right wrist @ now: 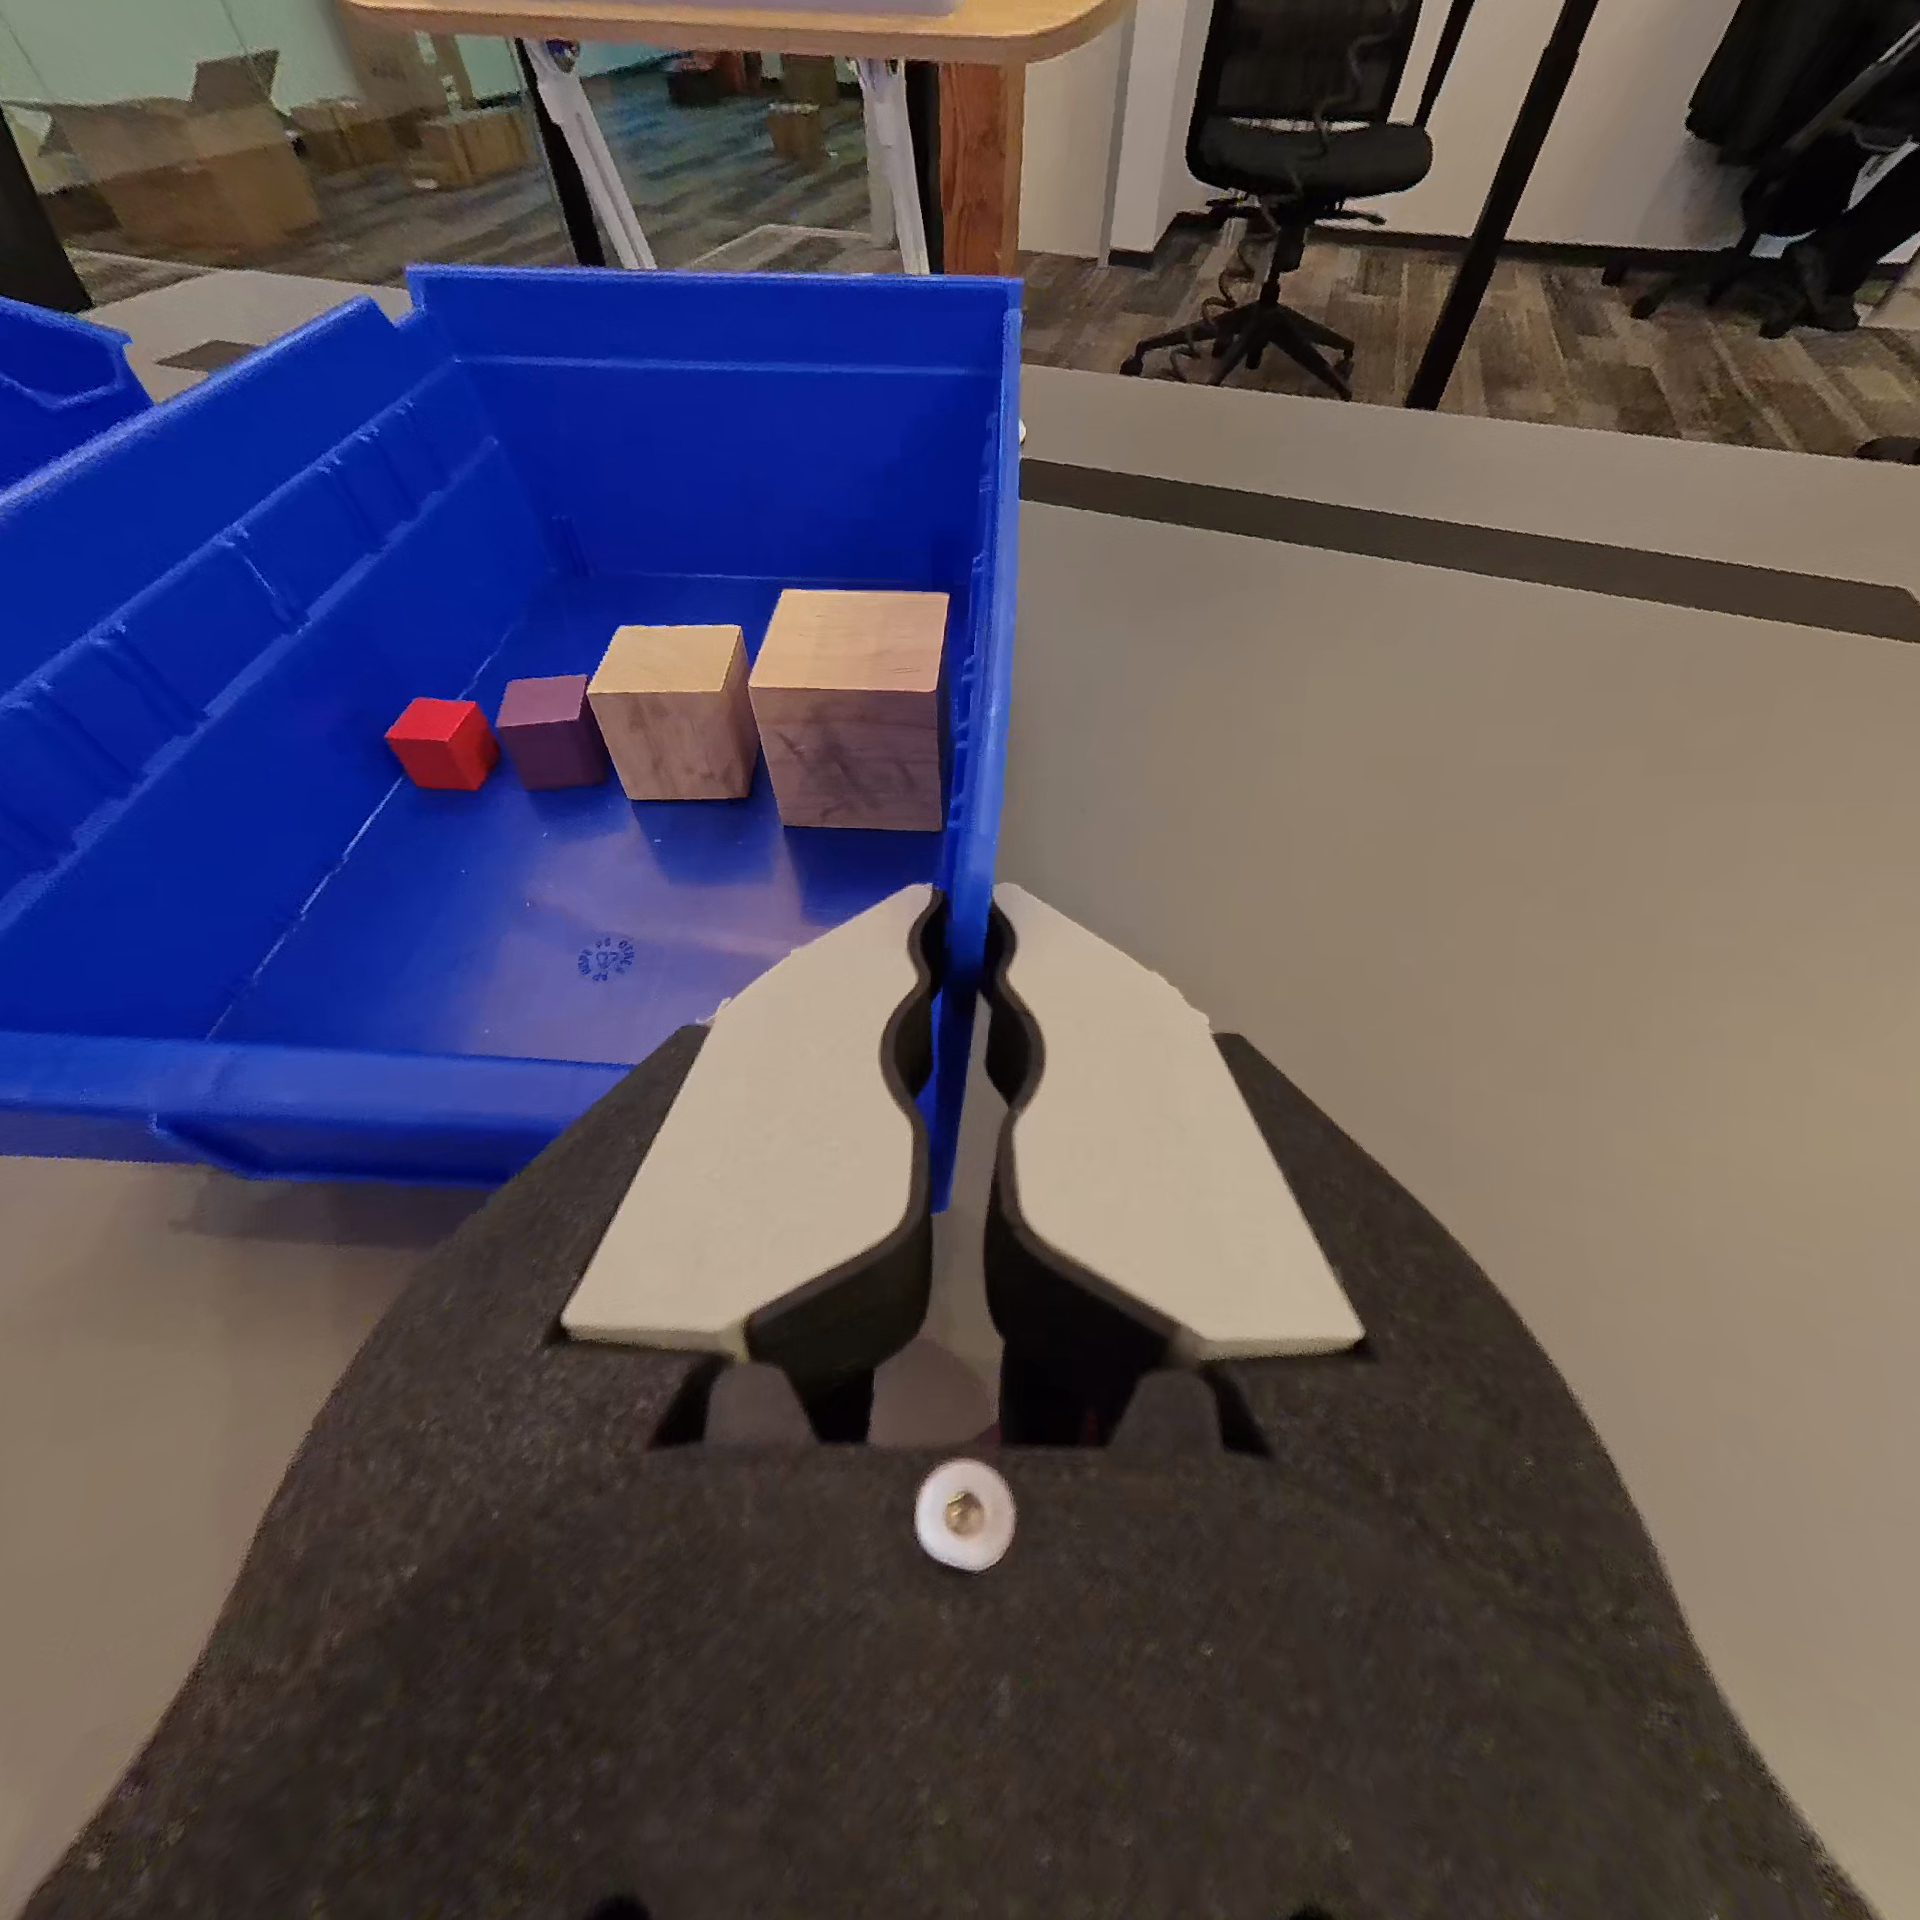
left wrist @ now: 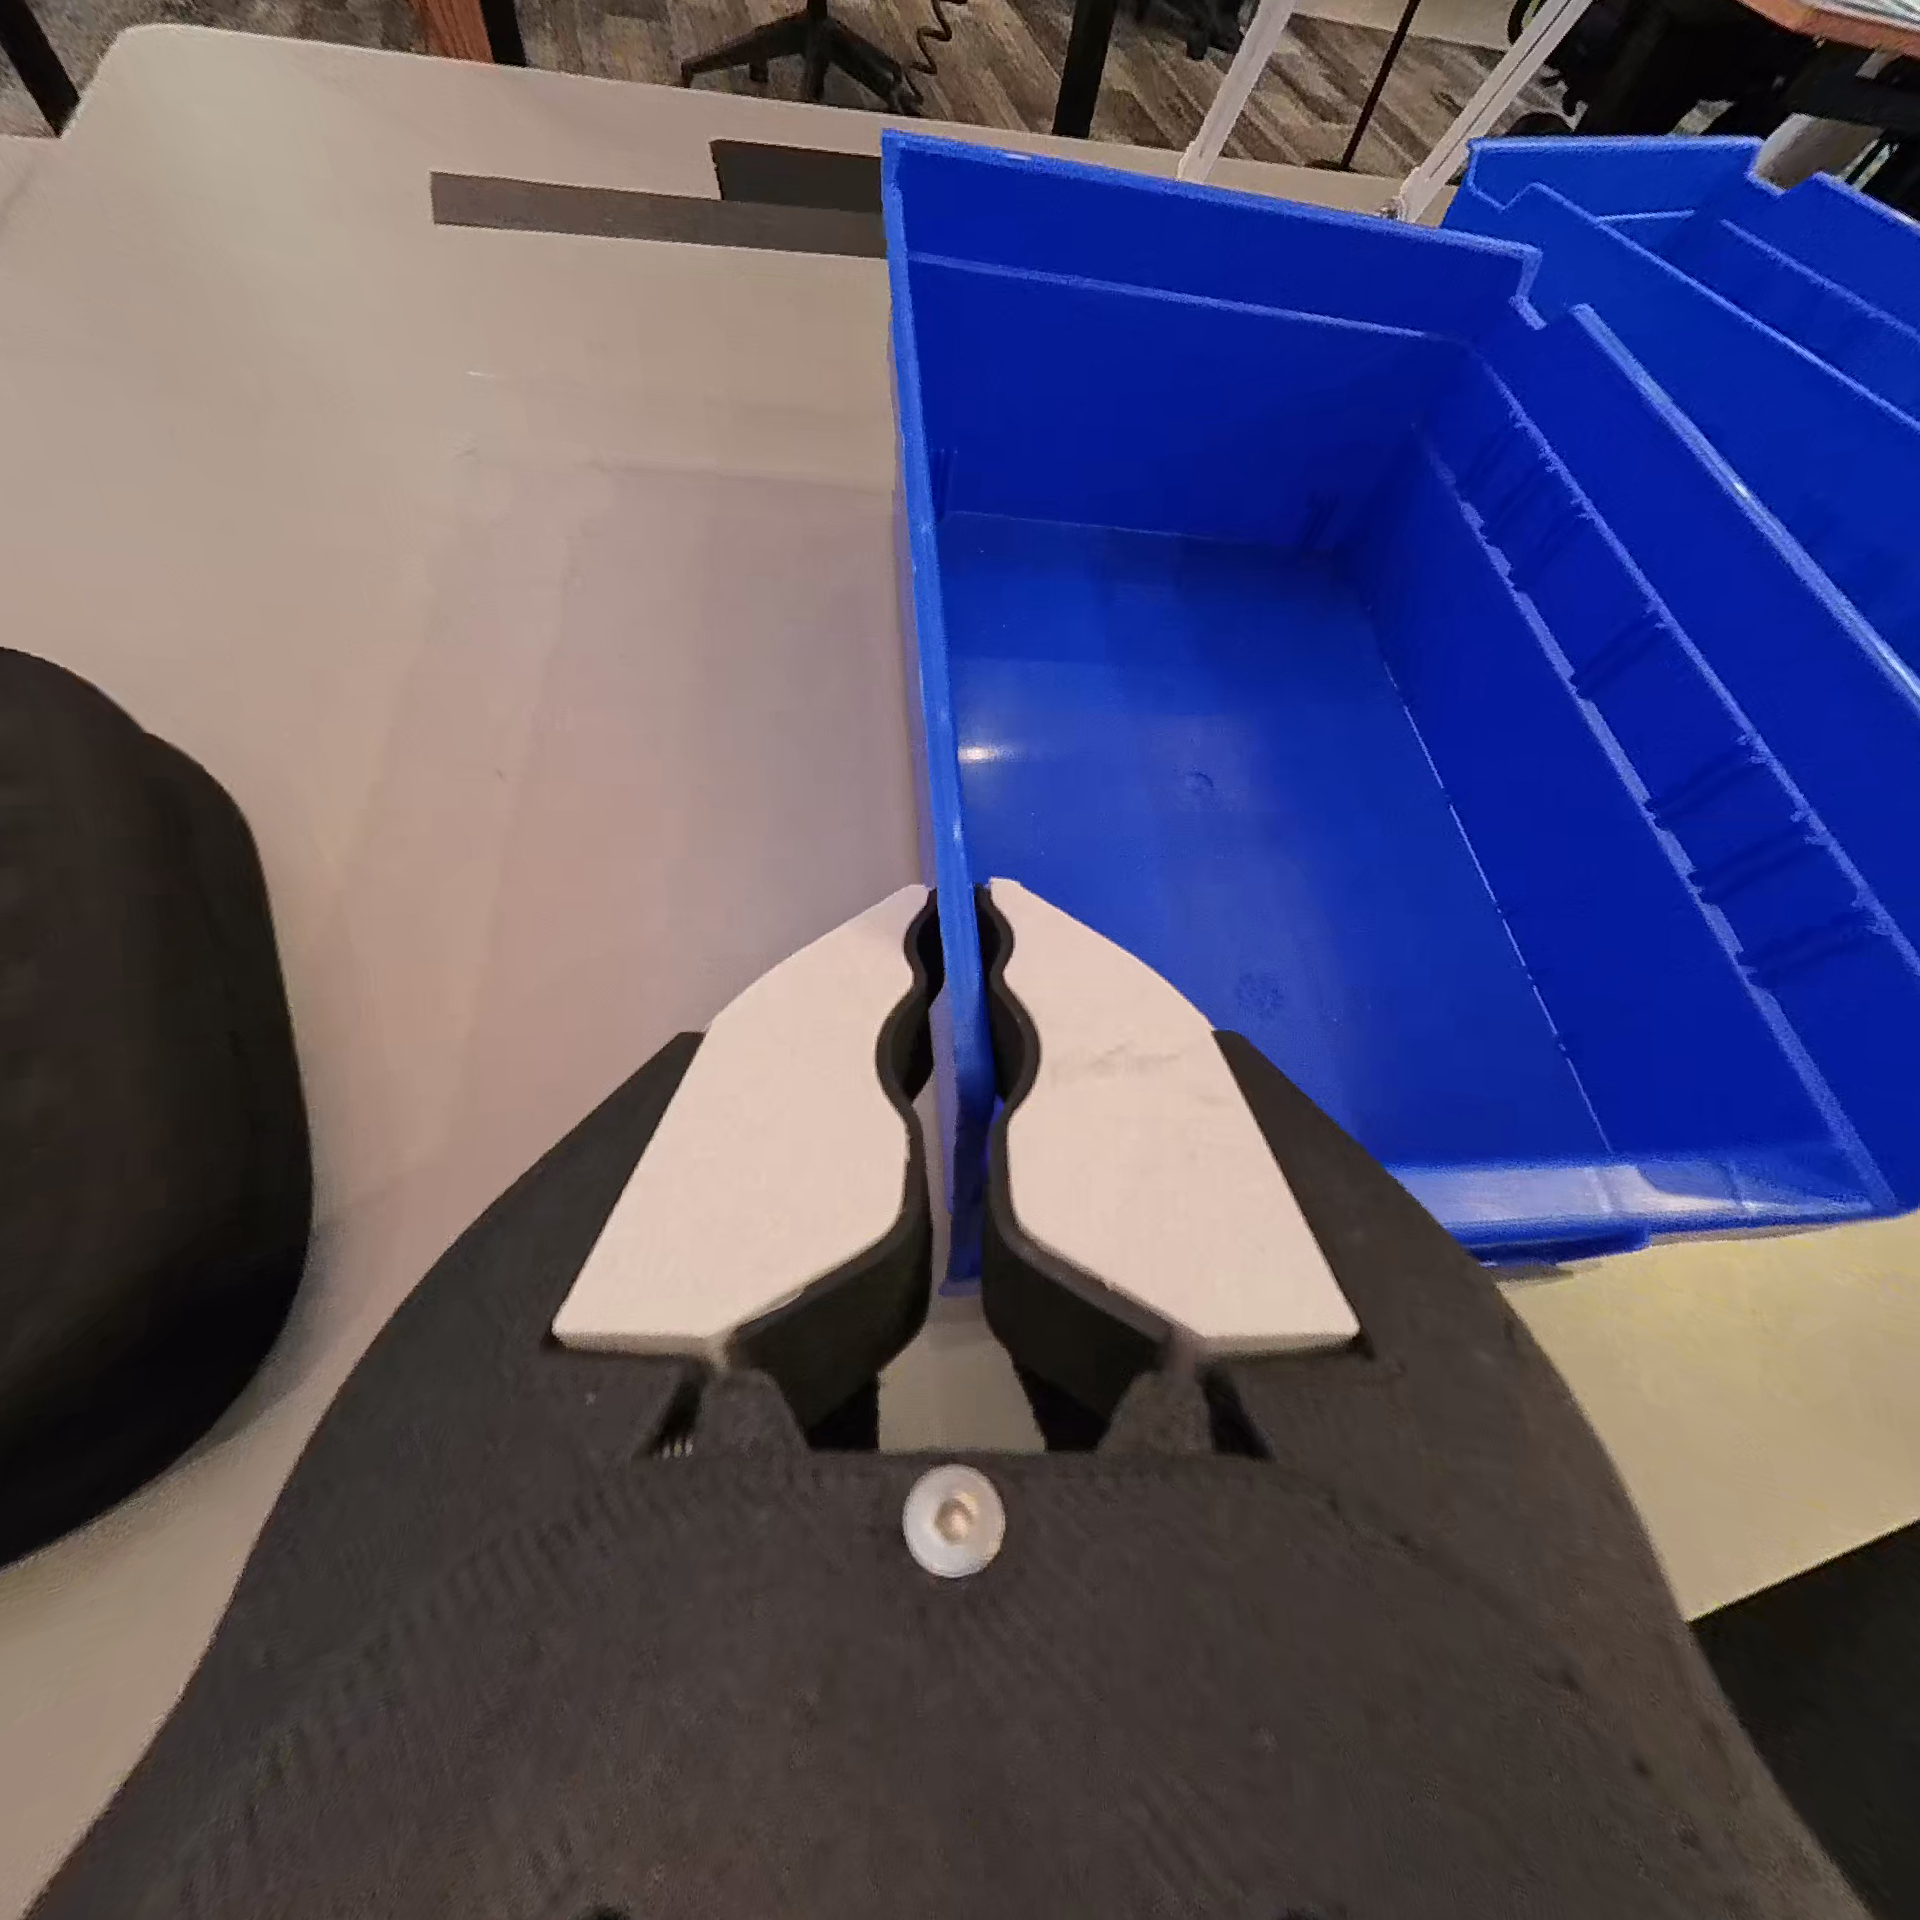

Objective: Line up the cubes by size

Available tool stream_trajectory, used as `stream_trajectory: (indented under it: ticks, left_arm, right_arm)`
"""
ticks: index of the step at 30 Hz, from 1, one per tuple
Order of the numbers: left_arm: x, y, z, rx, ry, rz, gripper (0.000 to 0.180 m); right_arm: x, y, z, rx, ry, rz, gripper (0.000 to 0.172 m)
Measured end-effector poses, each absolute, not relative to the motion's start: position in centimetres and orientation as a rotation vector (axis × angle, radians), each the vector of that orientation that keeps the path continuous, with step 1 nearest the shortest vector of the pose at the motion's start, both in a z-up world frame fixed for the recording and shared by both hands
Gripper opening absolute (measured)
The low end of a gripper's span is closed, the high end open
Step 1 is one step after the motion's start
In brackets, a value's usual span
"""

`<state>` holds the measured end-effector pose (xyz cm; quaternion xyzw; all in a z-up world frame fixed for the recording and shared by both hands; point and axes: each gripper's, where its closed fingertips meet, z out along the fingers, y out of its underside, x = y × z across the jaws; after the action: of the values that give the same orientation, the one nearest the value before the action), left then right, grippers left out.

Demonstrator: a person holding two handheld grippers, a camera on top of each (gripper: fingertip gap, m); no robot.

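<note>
In the right wrist view a blue bin (right wrist: 312, 935) holds a row of cubes along its far end: a small red cube (right wrist: 442, 743), a purple cube (right wrist: 551, 730), a medium wooden cube (right wrist: 675, 717) and a large wooden cube (right wrist: 852, 707) against the right wall. My right gripper (right wrist: 961, 891) is shut on that bin's right wall (right wrist: 997, 623). In the left wrist view my left gripper (left wrist: 958, 891) is shut on the left wall (left wrist: 935, 675) of an empty blue bin (left wrist: 1247, 831).
Both bins stand on a grey table (left wrist: 468, 623) with dark tape strips (left wrist: 623, 213). A black rounded object (left wrist: 125, 1091) lies to the left of my left gripper. The neighbouring bin shows at each view's edge (left wrist: 1714, 239), (right wrist: 52, 364). Office chairs (right wrist: 1299, 156) stand beyond the table. My right fingertips sit around 55 cm from my left ones.
</note>
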<state>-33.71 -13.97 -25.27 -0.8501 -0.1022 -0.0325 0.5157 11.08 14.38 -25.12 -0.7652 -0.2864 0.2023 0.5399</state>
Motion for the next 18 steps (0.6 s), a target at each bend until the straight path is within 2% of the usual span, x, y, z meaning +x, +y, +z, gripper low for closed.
stream_trajectory:
  ticks: [3,5,13,18]
  left_arm:
    - [-33.8,-14.0,-25.3,-2.028,-0.269,-0.131,0.005]
    - [-33.8,-14.2,-25.2,-2.034,-0.269,-0.129,0.005]
    - [-32.4,-15.2,-25.3,-2.065,-0.274,-0.097,0.005]
    - [-30.4,-16.2,-25.3,-2.085,-0.260,-0.075,0.005]
  right_arm:
    - [11.2,14.4,-25.6,-1.854,-0.690,0.508,0.033]
    - [11.7,14.5,-25.2,-1.859,-0.652,0.523,0.041]
    - [12.7,13.7,-22.3,-1.765,-0.665,0.373,0.045]
    - [10.5,9.1,-17.8,-1.547,-0.753,0.333,0.032]
